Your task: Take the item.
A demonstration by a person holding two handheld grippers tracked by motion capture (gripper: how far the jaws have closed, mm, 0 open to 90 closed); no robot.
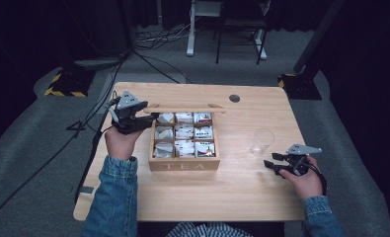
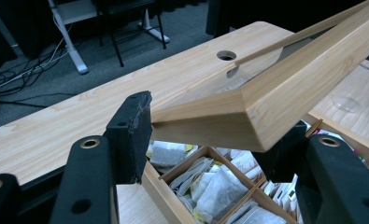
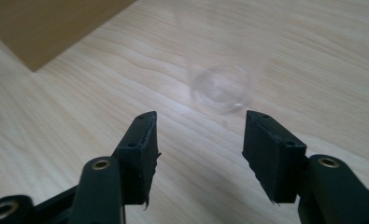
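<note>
left gripper [image 1: 145, 120] clamps the box lid [image 2: 285, 88]; right gripper [image 3: 198, 140] half open, empty.

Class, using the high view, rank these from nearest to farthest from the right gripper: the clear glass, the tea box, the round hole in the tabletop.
From the right gripper:
1. Clear glass, just beyond it, to its left.
2. Tea box, table centre.
3. Round hole, near the far edge.

tea box [image 1: 184, 165] mid-table [image 1: 242, 197] | glass [image 1: 261, 141] right of box | tea bags [image 1: 184, 132] inside box
</note>
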